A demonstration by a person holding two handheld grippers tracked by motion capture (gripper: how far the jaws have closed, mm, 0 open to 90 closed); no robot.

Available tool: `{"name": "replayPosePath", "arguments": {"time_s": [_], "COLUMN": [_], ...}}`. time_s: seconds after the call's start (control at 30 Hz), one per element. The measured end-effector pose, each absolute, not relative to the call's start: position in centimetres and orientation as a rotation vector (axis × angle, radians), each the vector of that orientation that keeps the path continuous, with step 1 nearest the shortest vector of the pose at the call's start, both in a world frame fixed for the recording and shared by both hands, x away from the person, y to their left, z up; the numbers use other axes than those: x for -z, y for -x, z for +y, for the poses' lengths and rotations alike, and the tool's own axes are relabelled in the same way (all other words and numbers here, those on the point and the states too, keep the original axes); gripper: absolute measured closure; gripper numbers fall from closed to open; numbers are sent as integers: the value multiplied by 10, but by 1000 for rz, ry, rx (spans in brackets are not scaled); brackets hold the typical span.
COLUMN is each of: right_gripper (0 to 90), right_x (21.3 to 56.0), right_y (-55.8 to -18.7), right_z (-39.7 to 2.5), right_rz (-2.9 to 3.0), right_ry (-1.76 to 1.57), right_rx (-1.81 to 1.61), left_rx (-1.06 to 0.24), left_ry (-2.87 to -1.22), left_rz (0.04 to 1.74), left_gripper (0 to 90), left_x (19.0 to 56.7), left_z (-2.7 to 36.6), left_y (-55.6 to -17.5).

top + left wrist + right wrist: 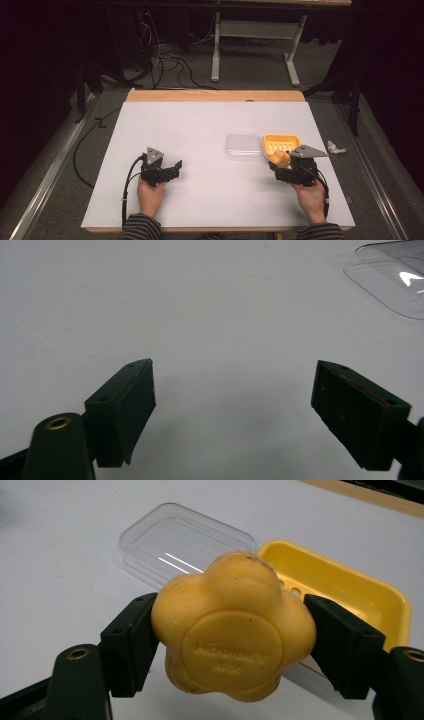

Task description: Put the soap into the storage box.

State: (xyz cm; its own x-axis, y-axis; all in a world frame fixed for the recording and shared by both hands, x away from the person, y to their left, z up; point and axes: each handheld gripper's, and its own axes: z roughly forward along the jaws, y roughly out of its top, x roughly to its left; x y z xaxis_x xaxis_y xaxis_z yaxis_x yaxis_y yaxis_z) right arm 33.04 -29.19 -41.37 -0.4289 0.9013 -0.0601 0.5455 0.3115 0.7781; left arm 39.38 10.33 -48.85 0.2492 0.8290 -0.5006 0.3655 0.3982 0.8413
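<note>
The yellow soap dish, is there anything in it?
Empty. The yellow soap dish shows its bare slotted bottom; the soap is outside it, clamped in the right gripper.

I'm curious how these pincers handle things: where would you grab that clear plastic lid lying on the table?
Probably by a long edge. The clear lid lies flat and low beside the yellow tray, so the open left gripper could come from its free near side, jaws pinching the raised rim.

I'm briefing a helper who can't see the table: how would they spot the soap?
On the white table, look to its right side, where the right gripper grips the soap before a yellow dish. Unlike the clear lid, it is a lumpy yellow flower shape with a stamped disc.
</note>
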Motion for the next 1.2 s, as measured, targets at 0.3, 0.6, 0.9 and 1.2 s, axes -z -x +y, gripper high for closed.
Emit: {"name": "replayPosePath", "arguments": {"time_s": [0.3, 0.6, 0.9, 1.2], "right_gripper": [264, 264, 264, 265], "right_x": [406, 401, 405, 406], "right_y": [-336, -345, -356, -372], "right_z": [-300, -307, -311, -317], "right_rz": [2075, 2068, 2081, 2080], "right_ry": [-1288, -1329, -1370, -1413], "right_rx": [-976, -990, -946, -918], "left_rx": [-449, -446, -438, -445], "left_ry": [-1183, -1181, -1178, -1185], "left_rz": [1350, 1350, 1352, 1350], "left_gripper": [184, 183, 184, 183], "left_x": [488, 488, 488, 488], "left_z": [103, 103, 103, 103], "left_y": [-394, -394, -394, -393]}}
